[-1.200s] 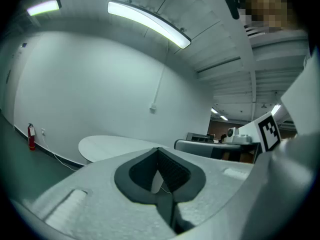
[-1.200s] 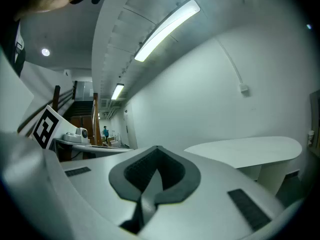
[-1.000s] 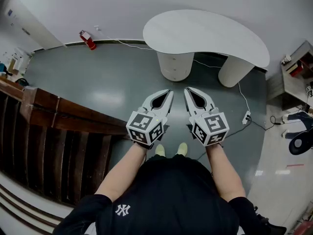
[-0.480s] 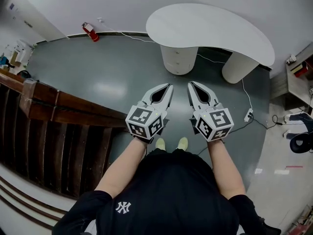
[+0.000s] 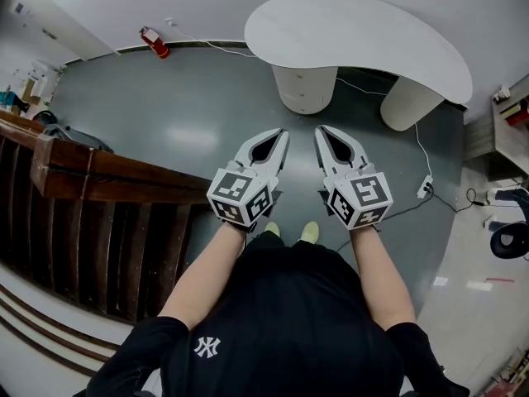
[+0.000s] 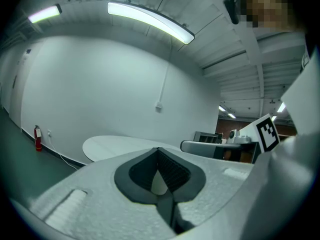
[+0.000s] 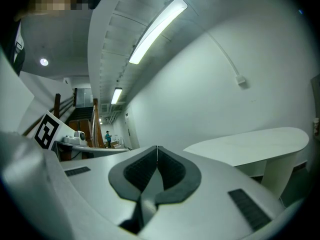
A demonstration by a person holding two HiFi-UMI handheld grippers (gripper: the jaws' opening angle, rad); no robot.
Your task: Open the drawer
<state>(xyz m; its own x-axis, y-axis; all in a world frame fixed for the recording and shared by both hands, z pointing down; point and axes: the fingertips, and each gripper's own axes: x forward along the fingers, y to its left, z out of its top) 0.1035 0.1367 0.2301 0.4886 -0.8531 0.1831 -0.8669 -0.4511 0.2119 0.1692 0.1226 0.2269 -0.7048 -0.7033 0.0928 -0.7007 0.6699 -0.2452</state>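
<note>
Two closed claws point(image 5: 283, 133) point(image 5: 319, 130), desk point(image 5: 355, 35) ahead.

Black short-sleeved T-shirt point(image 5: 281, 321) with a white logo point(image 5: 207, 347); pale yellow shoes point(image 5: 308, 232). The left tongs point(image 5: 283, 133) and right tongs point(image 5: 318, 130) are pale grey with dark ribbed pads point(image 6: 172, 171) and black-and-white marker cubes point(image 5: 241, 195).

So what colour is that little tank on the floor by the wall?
Red. It's a fire extinguisher, and it shows best in the head view.

White table point(image 5: 355, 40), grey-green floor point(image 5: 165, 106), red fire extinguisher point(image 5: 154, 42), dark brown railing point(image 5: 116, 176), black shirt point(image 5: 281, 321).
</note>
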